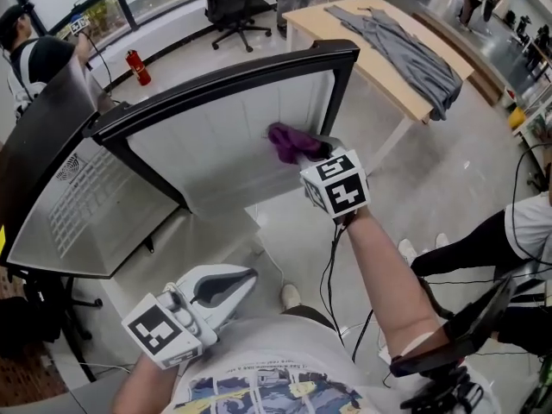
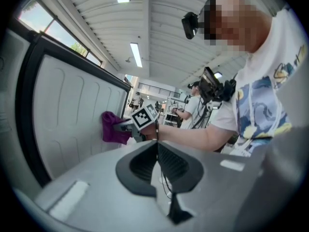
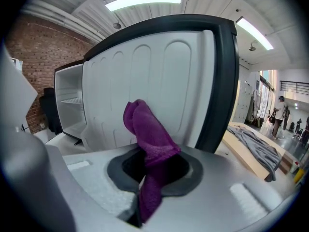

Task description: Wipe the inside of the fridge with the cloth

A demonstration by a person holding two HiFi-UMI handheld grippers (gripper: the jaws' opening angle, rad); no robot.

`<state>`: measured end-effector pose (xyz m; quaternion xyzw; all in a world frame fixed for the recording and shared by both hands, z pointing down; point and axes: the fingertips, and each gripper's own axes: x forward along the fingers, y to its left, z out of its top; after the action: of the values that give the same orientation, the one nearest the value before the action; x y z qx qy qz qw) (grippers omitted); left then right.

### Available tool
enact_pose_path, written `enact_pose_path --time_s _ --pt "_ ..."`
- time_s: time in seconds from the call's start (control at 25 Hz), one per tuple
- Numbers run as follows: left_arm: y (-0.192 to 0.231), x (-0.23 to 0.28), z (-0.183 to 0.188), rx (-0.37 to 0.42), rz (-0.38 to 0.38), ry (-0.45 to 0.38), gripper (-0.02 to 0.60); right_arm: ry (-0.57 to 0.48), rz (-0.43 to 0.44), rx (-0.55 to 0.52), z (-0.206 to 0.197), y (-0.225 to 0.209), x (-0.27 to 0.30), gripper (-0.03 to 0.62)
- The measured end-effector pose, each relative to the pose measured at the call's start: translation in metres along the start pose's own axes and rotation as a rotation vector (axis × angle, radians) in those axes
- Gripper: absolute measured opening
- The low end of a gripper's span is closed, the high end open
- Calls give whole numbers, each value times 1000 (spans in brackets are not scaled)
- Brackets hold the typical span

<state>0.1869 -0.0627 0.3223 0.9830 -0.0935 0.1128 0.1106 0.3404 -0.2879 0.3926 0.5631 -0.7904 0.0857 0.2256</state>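
The fridge door (image 1: 226,141) stands open, its white ribbed inner lining facing me. My right gripper (image 1: 321,150) is shut on a purple cloth (image 1: 291,142) and holds it against that lining near the door's right edge. In the right gripper view the cloth (image 3: 147,134) bunches up out of the jaws in front of the lining (image 3: 159,76). My left gripper (image 1: 246,276) hangs low by my torso, shut and holding nothing. The left gripper view shows the cloth (image 2: 112,128) pressed on the door.
The fridge body (image 1: 60,205) stands at left, its shelves (image 3: 67,103) visible. A wooden table (image 1: 345,20) carrying a grey garment (image 1: 405,50) is behind the door. An office chair (image 1: 228,7), a red extinguisher (image 1: 138,67) and people at left (image 1: 34,54) and right (image 1: 492,240) are around.
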Motion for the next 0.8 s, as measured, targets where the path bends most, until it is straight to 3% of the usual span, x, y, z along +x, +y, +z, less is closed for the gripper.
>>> enact_pose_path --time_s 0.52,0.8 --pt "-6 7 2 -4 -1 -8 6 14 -68 6 -8 -27 -15 54" --pt "-8 -3 1 -7 -8 -19 6 -10 -69 21 1 -18 -31 54"
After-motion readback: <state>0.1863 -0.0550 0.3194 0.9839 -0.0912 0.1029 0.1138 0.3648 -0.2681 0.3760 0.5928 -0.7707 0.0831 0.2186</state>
